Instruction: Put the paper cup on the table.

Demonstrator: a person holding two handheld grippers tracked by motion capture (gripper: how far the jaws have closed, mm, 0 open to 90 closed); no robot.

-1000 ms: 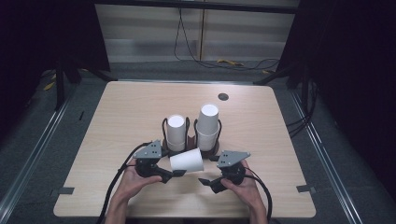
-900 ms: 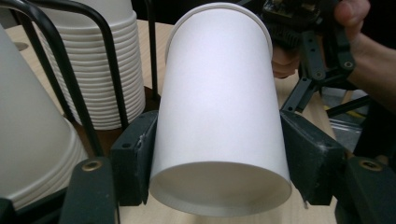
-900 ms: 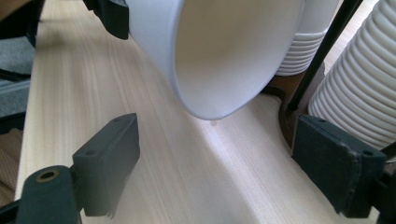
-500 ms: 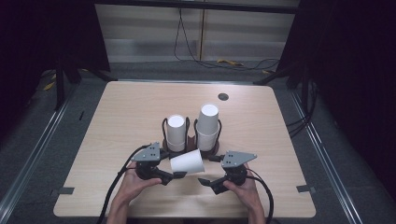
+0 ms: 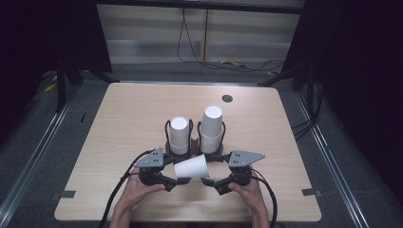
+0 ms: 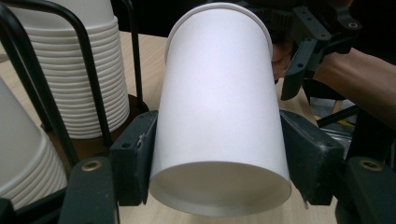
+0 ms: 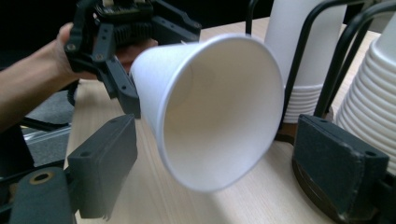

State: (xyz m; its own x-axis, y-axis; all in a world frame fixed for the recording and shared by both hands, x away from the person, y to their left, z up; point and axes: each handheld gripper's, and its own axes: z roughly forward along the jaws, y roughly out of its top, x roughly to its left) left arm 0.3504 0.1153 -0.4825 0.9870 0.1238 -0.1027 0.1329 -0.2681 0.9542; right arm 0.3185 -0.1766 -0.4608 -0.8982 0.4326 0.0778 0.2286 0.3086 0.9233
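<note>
At the bench's near edge, left claw (image 5: 172, 183) pinches the paper cup (image 5: 191, 167) sideways by its base; right claw (image 5: 213, 184) has just spread off the rim; handover done, next seat it on a stack (image 5: 211, 129).

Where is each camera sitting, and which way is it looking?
High view: above the person's side, looking forward and down at the table; both forearms, left gripper and right gripper show.
Left gripper view: rides the left gripper, looking along its fingers clamping the paper cup; the other hand shows beyond.
Right gripper view: rides the right gripper, facing the cup's open mouth.
All three views share the cup and the cup stacks.
</note>
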